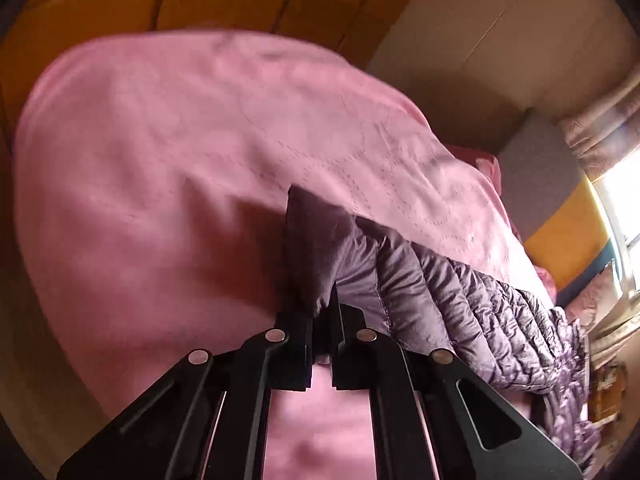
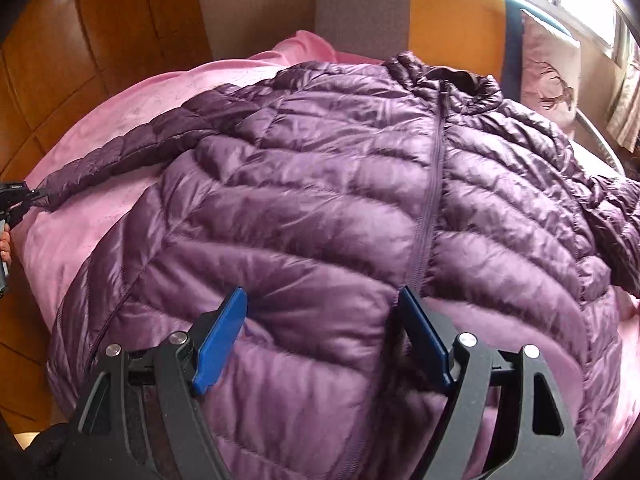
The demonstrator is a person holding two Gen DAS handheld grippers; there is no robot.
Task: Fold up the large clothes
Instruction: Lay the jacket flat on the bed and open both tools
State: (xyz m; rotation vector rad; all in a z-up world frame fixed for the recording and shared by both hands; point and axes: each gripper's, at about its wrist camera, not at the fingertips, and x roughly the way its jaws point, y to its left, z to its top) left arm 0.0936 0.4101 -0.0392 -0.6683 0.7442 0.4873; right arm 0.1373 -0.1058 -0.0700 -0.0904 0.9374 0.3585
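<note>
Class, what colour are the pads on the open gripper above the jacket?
Blue pads, clearest in the right wrist view.

The sleeve cuff (image 1: 308,240) is hiding the left gripper (image 1: 322,320) fingertips. The frame edge is cutting off the puffer jacket (image 2: 320,200) right sleeve.

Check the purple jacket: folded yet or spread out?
Spread out. The purple jacket lies flat, zipped front up, on the pink bedspread; one sleeve stretches out sideways.
</note>
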